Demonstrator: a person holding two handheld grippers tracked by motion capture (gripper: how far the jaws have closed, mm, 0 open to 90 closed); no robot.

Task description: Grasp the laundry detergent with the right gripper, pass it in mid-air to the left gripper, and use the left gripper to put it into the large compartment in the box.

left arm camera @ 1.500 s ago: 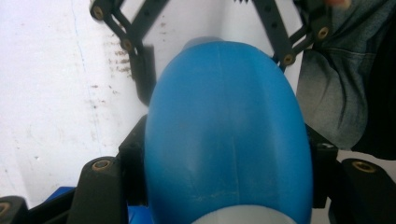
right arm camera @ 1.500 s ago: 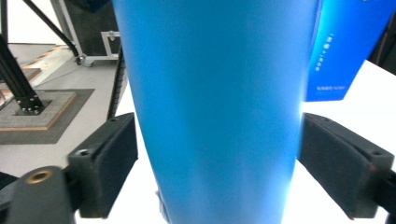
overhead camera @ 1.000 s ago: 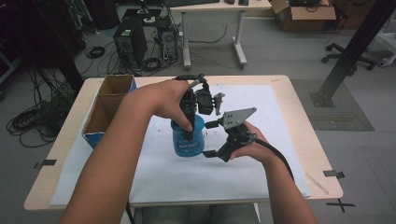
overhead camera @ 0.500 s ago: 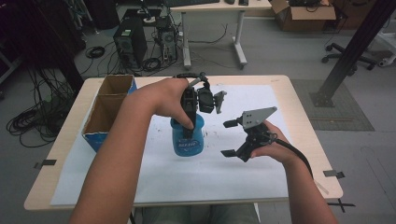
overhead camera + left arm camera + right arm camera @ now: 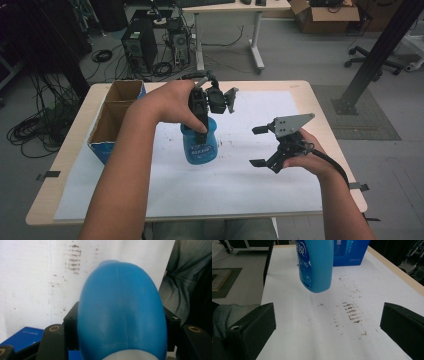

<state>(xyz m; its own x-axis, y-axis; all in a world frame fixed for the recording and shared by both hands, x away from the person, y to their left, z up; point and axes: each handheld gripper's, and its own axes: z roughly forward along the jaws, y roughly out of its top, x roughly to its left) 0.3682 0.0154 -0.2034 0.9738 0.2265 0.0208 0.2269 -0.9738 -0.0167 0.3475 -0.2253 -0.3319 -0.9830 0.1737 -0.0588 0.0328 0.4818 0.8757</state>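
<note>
Worktop (image 5: 327,120): pale wood, rounded corners, matt. Most of the top is under a white paper sheet (image 5: 240,175), smooth, flat, marked with brown-black smudges (image 5: 352,311) that run in short ribbed rows like tread prints.

Cardboard box (image 5: 114,119): open-topped, oblong, blue printed outside and raw brown inside, split by one divider into two compartments. It sits at the left edge of the worktop, beside the left forearm.

Blue bottle (image 5: 200,142): glossy moulded plastic, oval in cross-section with broad rounded shoulders and a faint seam line down the middle of the body. A darker blue label with white print is on its front face. In the high view it stands upright near the middle of the sheet; in the right gripper view its base appears just clear of the paper, though whether it touches I cannot tell. The box is well apart to its left.

Left tongs (image 5: 202,112): black, hard, blocky, with brass-coloured screw bosses at the jaw roots. Jaws clamped on the bottle's upper body from above, one pad pressed to each narrow side.

Right tongs (image 5: 260,146): same black build, with a grey three-cornered plate on top and a cable trailing back along the wrist. Jaws spread wide with nothing between them, held above the sheet to the right of the bottle, well apart from it.
</note>
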